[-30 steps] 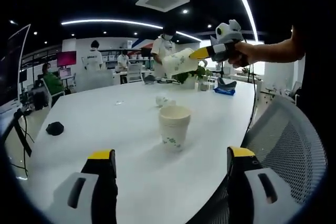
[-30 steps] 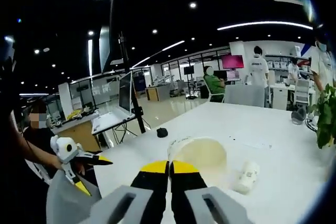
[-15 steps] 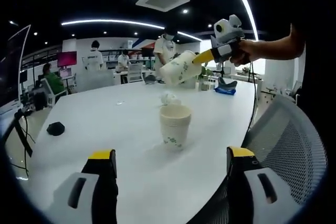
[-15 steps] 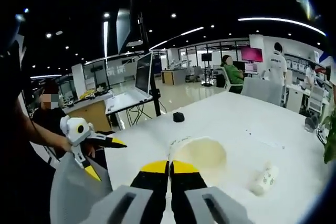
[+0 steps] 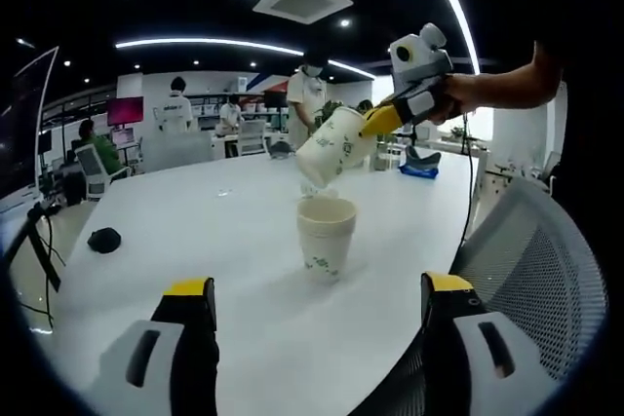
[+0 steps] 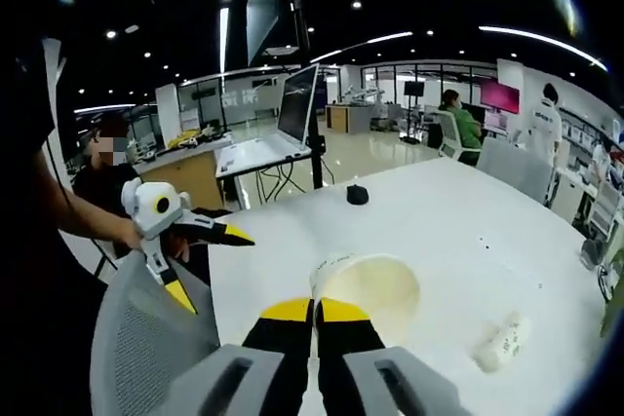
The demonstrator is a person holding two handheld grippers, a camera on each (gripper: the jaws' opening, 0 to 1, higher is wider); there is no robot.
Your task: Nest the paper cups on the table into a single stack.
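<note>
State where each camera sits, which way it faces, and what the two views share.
Left gripper view: rides the left claw, open and low over the table, facing an upright cup; the person's hand holds the right claw with a tilted cup above it.
Right gripper view: rides the right claw, shut on the tilted cup, facing along the table; the left claw and a lying cup show.
Shared: table, tilted cup, both claws.
</note>
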